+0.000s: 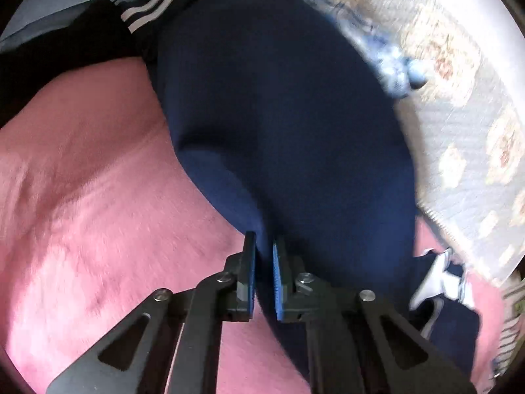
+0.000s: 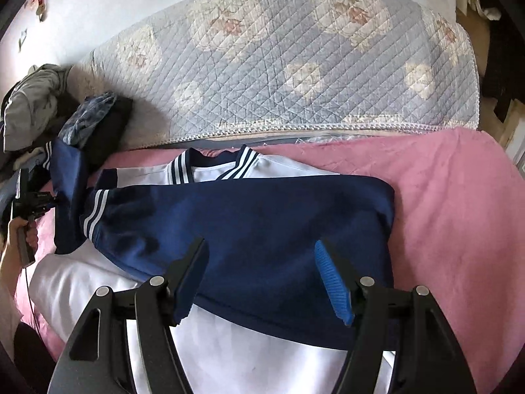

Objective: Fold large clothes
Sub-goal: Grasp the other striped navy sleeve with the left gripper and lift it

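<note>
A navy and white jacket with white-striped collar and cuffs lies spread on a pink blanket. Its navy part is folded across the white body. My left gripper is shut on a fold of the navy sleeve, which runs up to a striped cuff. In the right wrist view that left gripper sits at the far left, pinching the raised sleeve, with a hand on its handle. My right gripper hovers open over the jacket's navy lower edge, with nothing pinched.
A blue quilted cover with flower patches lies behind the jacket along the wall. A heap of other clothes and a dark bundle sit at the far left. The pink blanket stretches out to the right of the jacket.
</note>
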`<state>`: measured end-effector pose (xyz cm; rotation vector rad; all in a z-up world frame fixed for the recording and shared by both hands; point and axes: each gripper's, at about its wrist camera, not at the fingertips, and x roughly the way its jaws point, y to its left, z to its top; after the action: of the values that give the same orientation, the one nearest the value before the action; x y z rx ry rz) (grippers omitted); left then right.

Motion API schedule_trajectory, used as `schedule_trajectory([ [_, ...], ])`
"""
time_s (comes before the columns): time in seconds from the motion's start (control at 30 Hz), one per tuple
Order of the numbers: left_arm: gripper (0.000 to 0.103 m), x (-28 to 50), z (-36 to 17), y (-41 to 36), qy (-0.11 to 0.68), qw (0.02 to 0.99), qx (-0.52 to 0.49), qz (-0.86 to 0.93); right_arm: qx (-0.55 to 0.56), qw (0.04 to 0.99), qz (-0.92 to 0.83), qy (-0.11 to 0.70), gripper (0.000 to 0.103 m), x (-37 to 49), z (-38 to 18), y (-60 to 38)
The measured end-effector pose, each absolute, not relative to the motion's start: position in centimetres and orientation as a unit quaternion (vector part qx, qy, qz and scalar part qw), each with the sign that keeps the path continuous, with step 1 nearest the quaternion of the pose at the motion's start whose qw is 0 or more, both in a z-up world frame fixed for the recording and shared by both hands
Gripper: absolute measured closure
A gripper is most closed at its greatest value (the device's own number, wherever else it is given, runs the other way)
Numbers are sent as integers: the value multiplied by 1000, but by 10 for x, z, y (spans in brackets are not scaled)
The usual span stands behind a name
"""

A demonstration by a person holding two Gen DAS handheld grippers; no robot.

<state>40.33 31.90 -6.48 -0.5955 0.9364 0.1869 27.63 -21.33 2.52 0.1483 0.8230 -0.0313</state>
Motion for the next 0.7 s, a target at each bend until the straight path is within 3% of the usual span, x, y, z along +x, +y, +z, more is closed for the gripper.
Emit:
schedule_trajectory([
  [0.33,97,345,61,191,283,949,-125,-62,107,899,-25,425,34,283,14,-229],
  [0.53,93,343,29,95,381,914,-67,-126,86,903,-8,420,34,284,15,-212],
  [0.57,89,344,19,85,401,906,-57,-125,87,902,-2,424,34,285,13,-211],
  [0.63,65,346,1,69,433,894,-33,-112,80,899,-2,431,34,286,9,-206],
  [0.67,39,347,-3,61,442,892,-10,-96,73,899,-8,432,34,285,7,-205],
  [0.7,33,347,-2,59,437,896,8,-84,68,899,-12,433,34,285,6,-205],
])
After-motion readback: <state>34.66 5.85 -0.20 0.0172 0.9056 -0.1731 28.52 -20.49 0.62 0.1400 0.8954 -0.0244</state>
